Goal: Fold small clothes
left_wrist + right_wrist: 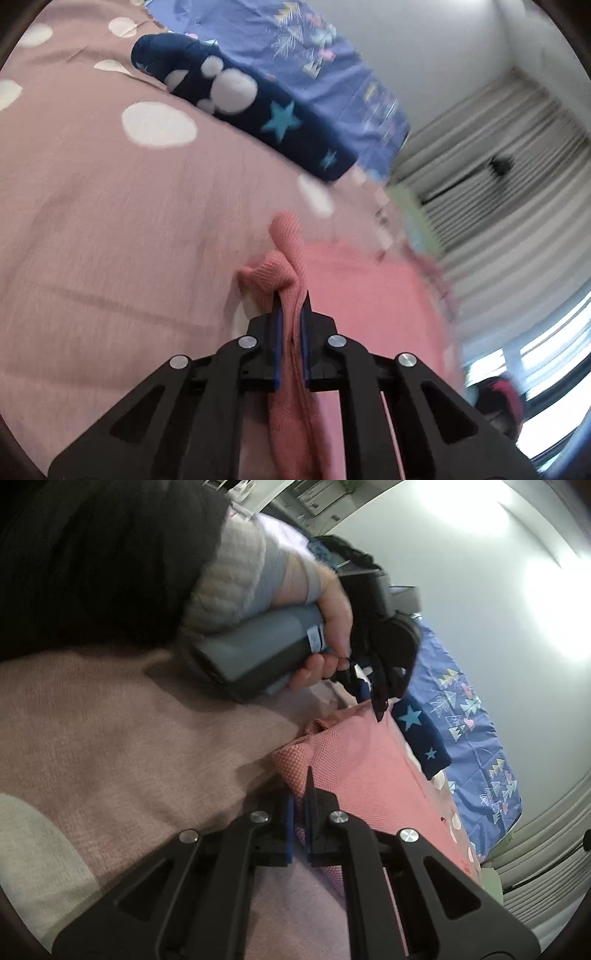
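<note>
Both hand-held grippers [291, 306] [301, 794] clamped.

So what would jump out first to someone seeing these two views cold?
The pink garment, stretched above the dotted pink bedspread, with the left gripper and right gripper each pinching an edge. Next, the navy star-print cloth lying just beyond it.

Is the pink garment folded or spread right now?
Spread, not folded: the pink garment stretches taut between left gripper and right gripper.
</note>
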Demonstrator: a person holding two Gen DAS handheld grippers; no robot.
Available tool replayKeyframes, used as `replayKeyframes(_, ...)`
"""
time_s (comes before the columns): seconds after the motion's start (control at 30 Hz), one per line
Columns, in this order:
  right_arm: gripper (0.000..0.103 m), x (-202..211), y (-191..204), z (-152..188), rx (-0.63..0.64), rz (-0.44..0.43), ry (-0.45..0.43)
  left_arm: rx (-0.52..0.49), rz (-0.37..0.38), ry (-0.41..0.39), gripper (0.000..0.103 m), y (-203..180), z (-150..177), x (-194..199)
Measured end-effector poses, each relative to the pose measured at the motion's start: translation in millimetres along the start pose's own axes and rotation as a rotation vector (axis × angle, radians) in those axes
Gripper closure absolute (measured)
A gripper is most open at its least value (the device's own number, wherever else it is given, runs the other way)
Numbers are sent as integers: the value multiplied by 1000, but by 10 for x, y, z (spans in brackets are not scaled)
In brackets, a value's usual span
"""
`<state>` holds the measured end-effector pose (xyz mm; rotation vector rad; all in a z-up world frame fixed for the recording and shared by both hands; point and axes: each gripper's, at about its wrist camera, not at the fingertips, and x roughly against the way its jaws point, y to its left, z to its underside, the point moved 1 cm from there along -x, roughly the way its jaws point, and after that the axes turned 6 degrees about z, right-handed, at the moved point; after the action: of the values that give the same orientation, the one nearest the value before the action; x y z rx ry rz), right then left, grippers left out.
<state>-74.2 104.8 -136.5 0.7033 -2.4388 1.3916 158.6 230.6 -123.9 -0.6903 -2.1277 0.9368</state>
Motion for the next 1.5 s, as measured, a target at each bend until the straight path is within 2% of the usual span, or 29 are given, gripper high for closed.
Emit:
replayKeyframes(0.07,99,49,-72,3,-36,-10,-26,-17,41,-52,96,-15,-18,87)
replayKeyframes(0.13,99,42,-90,6,-51,-30,-21,-15,-6,-37,96,57,23,58)
replayKeyframes(0.17,99,24,-62,5,-41,-37,-10,15,-58,-7,96,169,71,-9)
replayKeyframes(0.23,99,10,22,0,-5,-23,1,22,-54,-11,96,166,66,4)
replayKeyframes(0.3,99,22,40,1,2,-9,-3,-29,-106,-15,95,79,94,-6)
replayKeyframes(0.37,99,31,25,6,-9,-9,-6,-36,-113,-21,93,70,100,5)
replayKeyframes(0.5,95,77,37,14,-3,0,-3,0,-88,-15,83,136,104,57)
replayKeyframes(0.57,93,111,79,39,24,15,11,-19,-74,16,75,76,130,45)
replayKeyframes(0.63,91,93,97,62,37,37,36,-57,-57,50,61,1,165,5)
replayKeyframes(0.73,89,11,76,64,23,61,80,-105,-75,83,55,-71,186,-74)
replayKeyframes(0.87,90,-158,76,7,10,79,119,-99,-82,87,57,-68,131,-197)
replayKeyframes(0.93,92,-213,98,-27,21,86,118,-95,-100,93,75,-42,114,-247)
replayKeyframes(0.97,94,-233,104,-40,24,88,119,-80,-103,92,79,-10,102,-255)
replayKeyframes(1.03,98,-248,83,-45,15,84,119,-35,-61,81,88,71,91,-213)
replayKeyframes(1.1,98,-193,5,-41,-25,79,98,-24,-42,73,90,85,95,-187)
replayKeyframes(1.2,98,-111,-211,-47,-130,67,74,-40,-65,75,90,36,108,-193)
replayKeyframes(1.37,98,-80,-600,-26,-349,-40,100,-39,-77,73,90,-22,96,-183)
replayKeyframes(1.5,98,-16,-758,-6,-446,-88,103,-42,-77,57,91,-154,59,-148)
